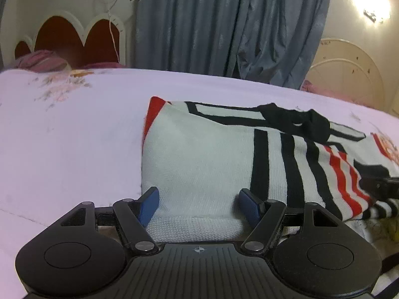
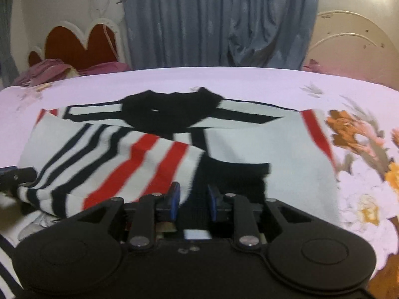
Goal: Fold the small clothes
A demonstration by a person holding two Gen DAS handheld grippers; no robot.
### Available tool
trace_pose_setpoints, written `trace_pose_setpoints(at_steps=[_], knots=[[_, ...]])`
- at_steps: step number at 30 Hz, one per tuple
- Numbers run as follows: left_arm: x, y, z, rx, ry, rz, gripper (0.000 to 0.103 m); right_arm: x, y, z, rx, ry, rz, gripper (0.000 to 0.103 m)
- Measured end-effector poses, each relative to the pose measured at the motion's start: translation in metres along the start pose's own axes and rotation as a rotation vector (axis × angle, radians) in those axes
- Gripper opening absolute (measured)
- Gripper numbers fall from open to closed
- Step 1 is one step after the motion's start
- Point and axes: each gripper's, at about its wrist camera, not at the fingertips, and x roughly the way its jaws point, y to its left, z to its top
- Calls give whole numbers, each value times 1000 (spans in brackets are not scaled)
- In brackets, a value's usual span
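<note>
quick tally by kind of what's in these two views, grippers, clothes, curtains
grippers: 2, the left gripper and the right gripper
striped sweater: 1
blue curtain: 1
total: 4

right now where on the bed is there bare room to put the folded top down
Free: the plain sheet left of the striped top, from its red edge out toward the pink pile at the headboard. Also the strip between the black collar and the curtain. Crowded: the near edge, where both grippers sit on the top.
</note>
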Motion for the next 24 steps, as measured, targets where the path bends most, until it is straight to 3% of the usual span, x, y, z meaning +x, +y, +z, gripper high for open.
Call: trace_pose_setpoints(at_steps=[3,4,9,14,16,24], knots=[[-8,0,8,-41,13,13,70,-7,2,2,6,5,-15,24],[-12,-3,11,-42,6,9,70,-7,3,5,21,-3,4,27],[-14,-28,15,-30,17,-34,70,-3,26,25,-4,-27,69,27],[-8,-43,3,8,64,-15,73,10,48,26,-76,30,32,29],[-8,-41,1,2,67,-19,74,16,45,19,-100,68,9,29],[-11,-47,2,24,82,24,74,-8,11,3,-75,75,-32,29]])
